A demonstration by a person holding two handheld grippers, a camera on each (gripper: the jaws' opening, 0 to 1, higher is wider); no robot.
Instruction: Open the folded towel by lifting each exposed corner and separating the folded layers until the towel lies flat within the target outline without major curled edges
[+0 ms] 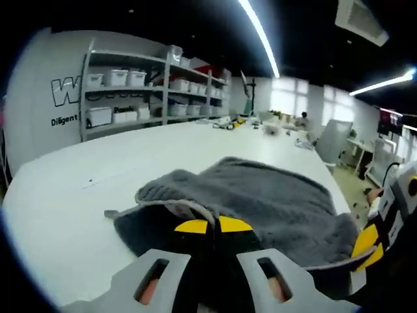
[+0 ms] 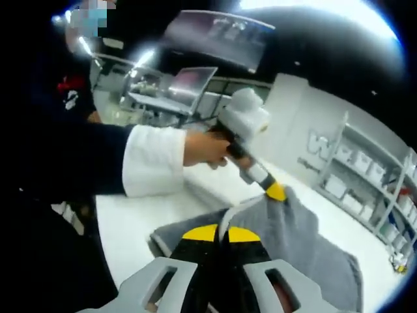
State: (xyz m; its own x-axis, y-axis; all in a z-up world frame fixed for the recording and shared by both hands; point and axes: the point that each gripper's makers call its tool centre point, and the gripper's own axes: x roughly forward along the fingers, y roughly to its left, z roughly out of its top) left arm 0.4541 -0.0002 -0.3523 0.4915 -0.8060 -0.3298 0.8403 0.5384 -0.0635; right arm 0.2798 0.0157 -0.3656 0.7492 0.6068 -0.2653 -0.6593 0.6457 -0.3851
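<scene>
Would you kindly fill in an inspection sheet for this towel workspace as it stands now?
Surface: white table, bare around the towel.
Job's things: grey towel, bunched and folded, not flat; no target outline seen.
Clutter: small items at the table's far end, too small to identify.
Grippers: left claw shut on the towel's pale edge; right claw shut on the towel's edge; a person's hand holds the left gripper.
Cables: nothing seen.
Surroundings: shelving with white bins, ceiling strip lights.

The towel [image 1: 260, 202] lies on the table [image 1: 98, 189], with shelving [image 1: 150, 88] behind the table's far left side.
</scene>
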